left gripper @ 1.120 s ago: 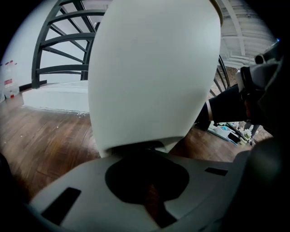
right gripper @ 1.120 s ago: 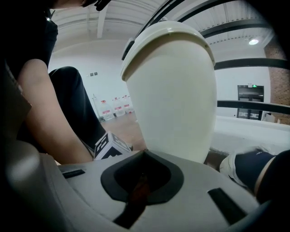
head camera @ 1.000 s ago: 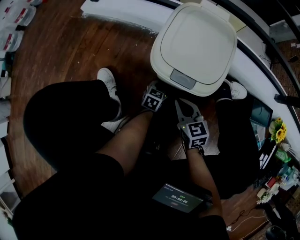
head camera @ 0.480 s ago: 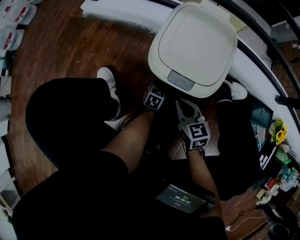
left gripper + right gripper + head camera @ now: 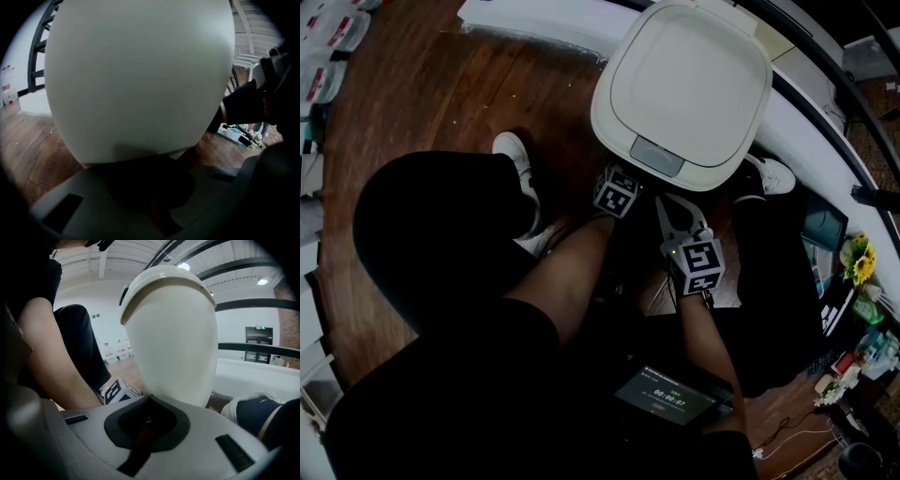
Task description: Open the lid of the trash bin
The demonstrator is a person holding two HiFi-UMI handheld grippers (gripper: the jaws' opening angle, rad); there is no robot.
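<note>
Left gripper is sitting with jaws shut and empty, trash bin wall just ahead of the tips. Right gripper is also sitting with jaws closed on nothing, bin just beyond them. Lid is lying closed.

The bin is seen in cream-white, with a grey tab on its lid, against a floor of reddish-brown wood grain. The left gripper and right gripper are shown in pale grey with a black hollow, and their cubes are patterned in black and white squares. White shoes, black clothing and yellow flowers are also seen.
</note>
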